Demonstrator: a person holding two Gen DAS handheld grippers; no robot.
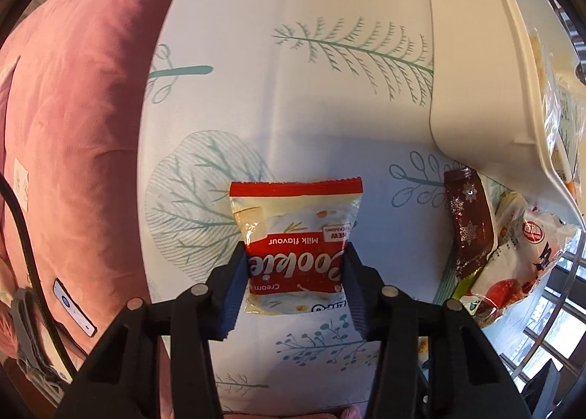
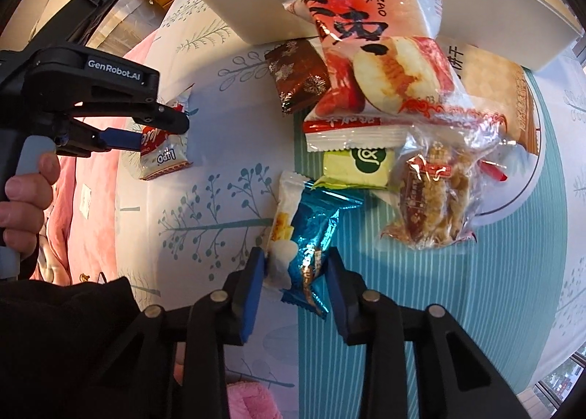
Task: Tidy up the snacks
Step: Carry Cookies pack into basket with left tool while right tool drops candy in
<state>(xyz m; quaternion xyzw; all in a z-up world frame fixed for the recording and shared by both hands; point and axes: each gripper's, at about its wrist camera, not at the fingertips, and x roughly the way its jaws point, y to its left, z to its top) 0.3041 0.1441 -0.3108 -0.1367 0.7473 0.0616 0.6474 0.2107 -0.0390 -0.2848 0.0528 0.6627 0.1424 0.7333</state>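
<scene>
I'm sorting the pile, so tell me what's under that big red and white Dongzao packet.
Under the Dongzao packet show a brown snowflake wrapper, a green packet and a beige cracker packet. Its top leans on the white bin. Anything beneath its middle is hidden.

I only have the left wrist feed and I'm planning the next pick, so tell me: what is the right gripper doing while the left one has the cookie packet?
Observer: The right gripper is shut on two small packets at once, a blue foil packet and a white packet beside it.
Operator: Is the brown snowflake packet near the tray buried under anything?
Observer: Only at one edge; the large red and white packet overlaps its right side, and that large packet leans up against the white tray.
Operator: Anything in that pile my view misses?
Observer: Yes, a clear bag of brown nutty pieces lies next to a green packet.
</scene>
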